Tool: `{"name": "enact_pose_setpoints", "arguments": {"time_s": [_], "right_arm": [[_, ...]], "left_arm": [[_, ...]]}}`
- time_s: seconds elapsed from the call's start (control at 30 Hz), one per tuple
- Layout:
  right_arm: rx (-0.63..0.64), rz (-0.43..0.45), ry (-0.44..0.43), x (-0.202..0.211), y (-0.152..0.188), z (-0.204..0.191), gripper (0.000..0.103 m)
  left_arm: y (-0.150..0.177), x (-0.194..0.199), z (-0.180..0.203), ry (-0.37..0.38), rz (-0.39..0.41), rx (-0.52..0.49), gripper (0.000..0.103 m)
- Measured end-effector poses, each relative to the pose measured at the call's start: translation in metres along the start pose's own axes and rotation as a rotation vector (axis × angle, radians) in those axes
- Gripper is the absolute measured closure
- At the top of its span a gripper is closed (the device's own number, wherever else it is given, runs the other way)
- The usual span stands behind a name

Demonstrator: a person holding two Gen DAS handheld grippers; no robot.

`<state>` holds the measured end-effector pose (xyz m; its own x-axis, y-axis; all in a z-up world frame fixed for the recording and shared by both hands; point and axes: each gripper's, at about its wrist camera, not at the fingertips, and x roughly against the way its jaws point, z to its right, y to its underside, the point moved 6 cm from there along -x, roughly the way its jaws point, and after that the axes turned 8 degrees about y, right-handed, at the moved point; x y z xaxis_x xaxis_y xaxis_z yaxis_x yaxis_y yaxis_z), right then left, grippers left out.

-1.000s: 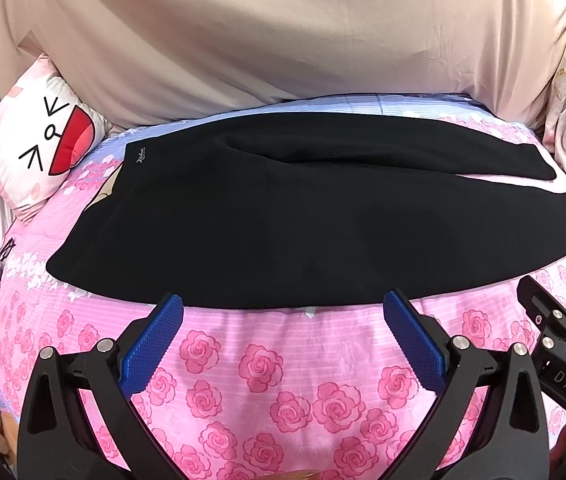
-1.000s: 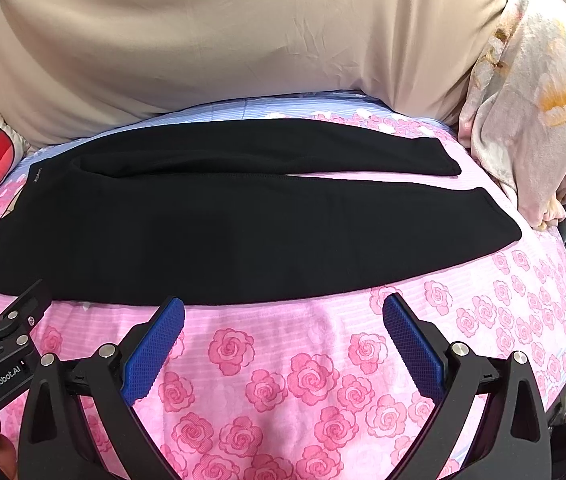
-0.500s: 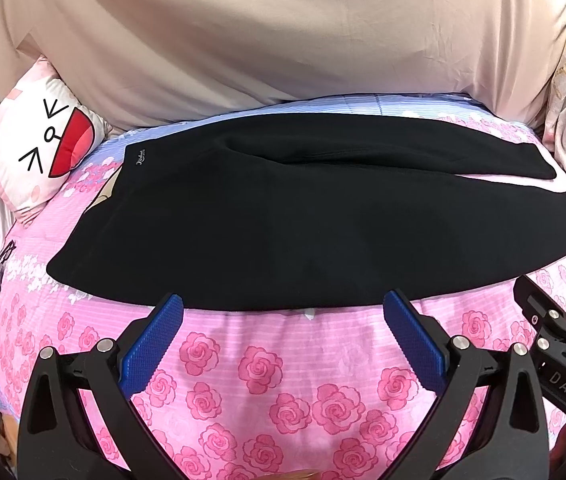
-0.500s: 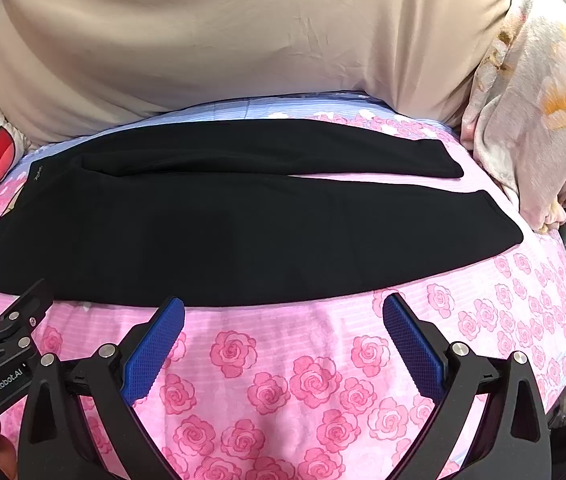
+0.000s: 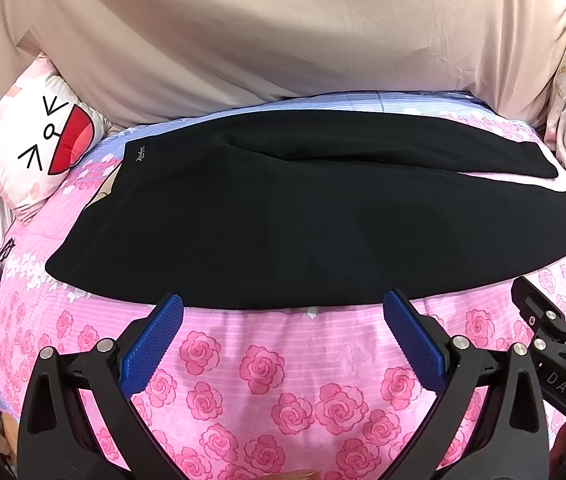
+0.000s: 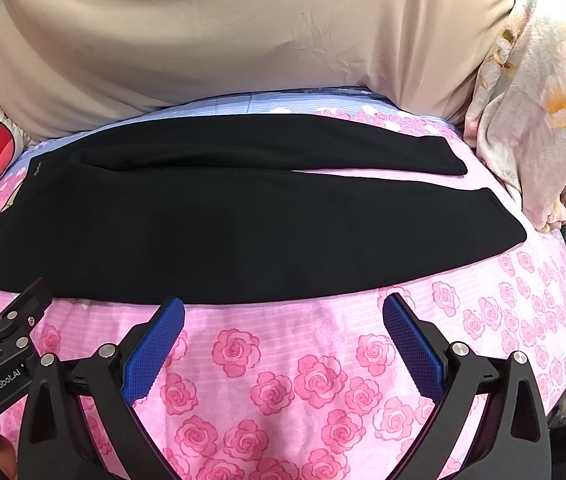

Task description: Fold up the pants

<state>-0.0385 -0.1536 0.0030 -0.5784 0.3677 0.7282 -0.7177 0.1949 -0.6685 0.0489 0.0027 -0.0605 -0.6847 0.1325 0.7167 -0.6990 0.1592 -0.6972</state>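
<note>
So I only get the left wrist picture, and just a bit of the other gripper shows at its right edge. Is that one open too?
Observer: Yes. In the right wrist view the right gripper has its fingers spread wide, with nothing between them, just short of the pants.
Operator: What lies past the leg ends?
Observer: A pale blanket with orange flowers, heaped at the right side of the bed beside the cuffs.
Operator: Any writing on my gripper?
Observer: The right wrist view shows the side of the left gripper, labelled GenRobot.AI.
</note>
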Motion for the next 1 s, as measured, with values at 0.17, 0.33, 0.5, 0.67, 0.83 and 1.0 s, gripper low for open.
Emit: {"name": "enact_pose_setpoints", "arguments": {"time_s": [0.17,0.33,0.5,0.67,0.83,1.0], "right_arm": [[0.000,-0.004,0.002,-0.002,0.000,-0.001,0.005],[0.000,-0.005,0.003,-0.002,0.000,-0.001,0.005],[0.003,-0.016,0.004,-0.006,0.000,-0.003,0.005],[0.005,-0.024,0.003,-0.009,-0.001,-0.004,0.005],[0.009,-0.032,0.002,-0.012,-0.001,-0.007,0.005],[-0.002,-0.039,0.000,-0.015,-0.001,-0.004,0.005]], "left_arm": [[0.000,-0.001,-0.001,-0.003,-0.002,0.002,0.005],[-0.001,-0.002,-0.002,-0.002,-0.007,0.001,0.005],[-0.001,-0.005,0.000,0.000,-0.014,-0.006,0.005],[-0.001,-0.009,0.000,-0.002,-0.023,-0.007,0.005],[-0.002,-0.010,-0.001,-0.007,-0.023,-0.006,0.005],[-0.003,-0.013,-0.003,-0.015,-0.027,-0.003,0.005]]}}
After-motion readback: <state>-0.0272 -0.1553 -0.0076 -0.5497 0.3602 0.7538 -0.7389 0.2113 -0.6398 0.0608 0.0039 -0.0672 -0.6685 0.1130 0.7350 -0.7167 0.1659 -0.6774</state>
